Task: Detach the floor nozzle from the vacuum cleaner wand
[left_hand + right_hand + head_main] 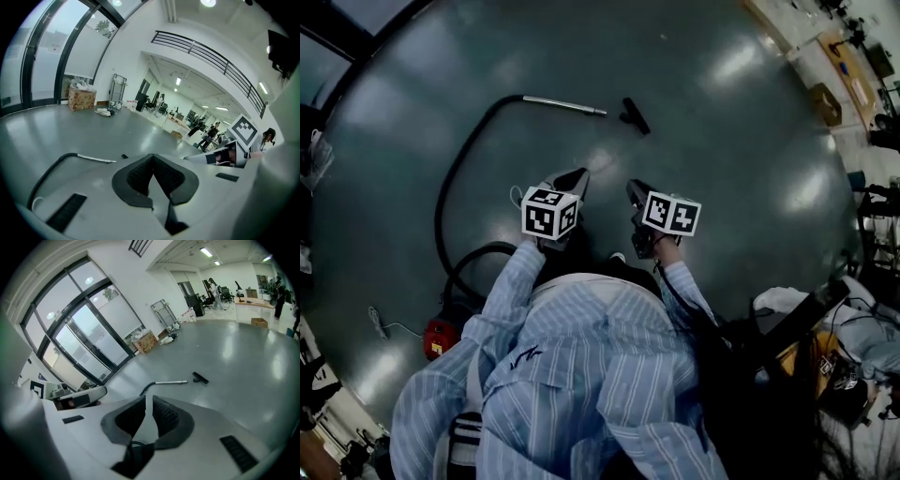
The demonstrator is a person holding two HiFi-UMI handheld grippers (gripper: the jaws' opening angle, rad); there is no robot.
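Note:
The vacuum's metal wand (564, 104) lies on the grey floor ahead of me, joined to a black hose (450, 178). The black floor nozzle (635, 114) lies just past the wand's end, apart from it by a small gap. Both also show in the right gripper view, the wand (171, 381) and the nozzle (200, 378); the left gripper view shows the wand (96, 159). My left gripper (574, 178) is held up close to my body, shut and empty. Beside it my right gripper (636, 191) stands with a narrow gap between its pads and nothing in it.
The hose curves back to a red vacuum canister (441, 337) at my left, with a white cable (384, 323) beside it. Dark equipment (787, 328) stands at my right. A cardboard box (82, 98) sits by the glass wall; people (208, 133) stand far off.

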